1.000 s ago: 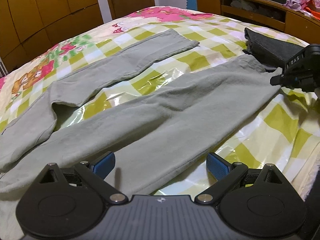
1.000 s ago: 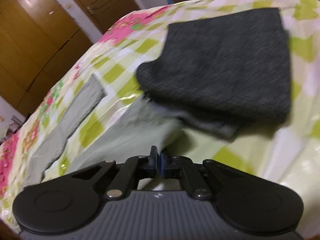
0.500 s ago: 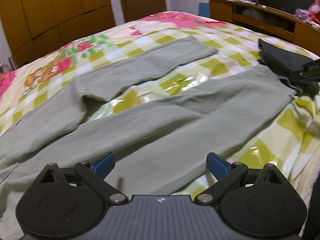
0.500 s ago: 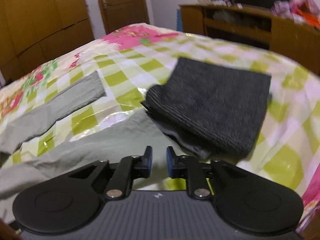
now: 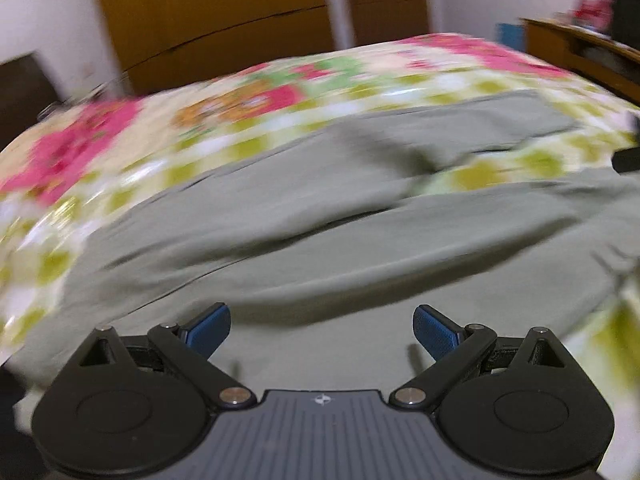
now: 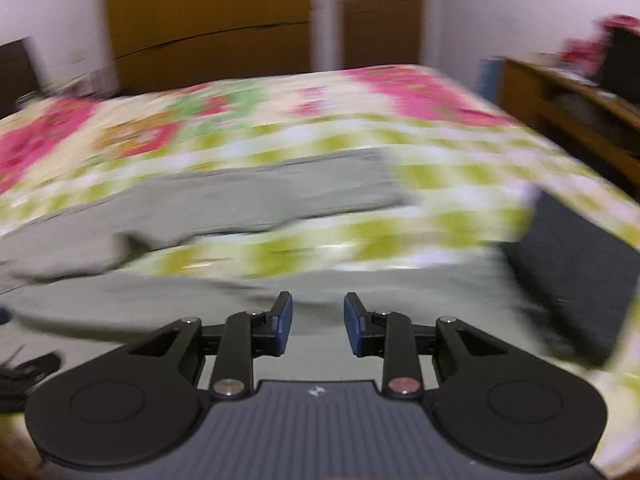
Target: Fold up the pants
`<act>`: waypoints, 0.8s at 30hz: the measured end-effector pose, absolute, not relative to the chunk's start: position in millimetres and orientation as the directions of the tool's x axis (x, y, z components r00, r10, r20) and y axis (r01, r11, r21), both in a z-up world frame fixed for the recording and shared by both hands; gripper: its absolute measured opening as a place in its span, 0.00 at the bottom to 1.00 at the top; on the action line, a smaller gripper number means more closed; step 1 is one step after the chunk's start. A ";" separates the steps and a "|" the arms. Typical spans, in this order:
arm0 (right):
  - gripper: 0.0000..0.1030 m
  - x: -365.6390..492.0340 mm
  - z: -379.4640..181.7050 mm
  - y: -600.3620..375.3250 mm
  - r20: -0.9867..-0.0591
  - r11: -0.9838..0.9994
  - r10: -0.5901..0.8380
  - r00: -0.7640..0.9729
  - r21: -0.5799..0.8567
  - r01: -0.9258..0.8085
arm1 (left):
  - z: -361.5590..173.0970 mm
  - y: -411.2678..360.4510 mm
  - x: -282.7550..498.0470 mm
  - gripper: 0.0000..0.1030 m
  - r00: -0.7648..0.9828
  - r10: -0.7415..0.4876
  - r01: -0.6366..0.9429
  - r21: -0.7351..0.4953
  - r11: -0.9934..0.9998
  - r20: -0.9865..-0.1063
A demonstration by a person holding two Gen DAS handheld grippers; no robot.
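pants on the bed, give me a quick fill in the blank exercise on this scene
1. The grey-green pants lie spread on a bed cover checked in white and ____.
2. The left gripper holds ____ between its blue pads.
3. In the right wrist view, the folded dark grey garment lies to the ____ of the right gripper.
4. The two pant legs lie ____, with bed cover showing between them.

Missing words: green; nothing; right; apart

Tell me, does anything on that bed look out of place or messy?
Only mildly: the grey-green pants lie unfolded with legs splayed apart, and a dark folded cloth overlaps one leg's end. Nothing looks damaged.
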State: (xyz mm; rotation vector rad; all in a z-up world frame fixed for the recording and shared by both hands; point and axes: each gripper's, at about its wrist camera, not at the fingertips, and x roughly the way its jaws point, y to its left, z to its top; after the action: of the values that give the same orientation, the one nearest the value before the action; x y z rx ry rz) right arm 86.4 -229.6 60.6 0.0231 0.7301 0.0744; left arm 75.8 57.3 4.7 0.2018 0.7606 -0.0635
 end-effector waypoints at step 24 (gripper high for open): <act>0.33 139.5 17.8 13.2 -0.755 0.738 0.491 0.435 0.095 -0.668 | 6.8 210.3 54.0 1.00 0.690 0.020 0.016 0.043 0.999 -0.724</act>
State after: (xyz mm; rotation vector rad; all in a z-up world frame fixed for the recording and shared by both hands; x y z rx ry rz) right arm 139.5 13.2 17.8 -0.2319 0.8550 0.7297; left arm 54.0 210.3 6.8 0.0473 0.8096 0.0022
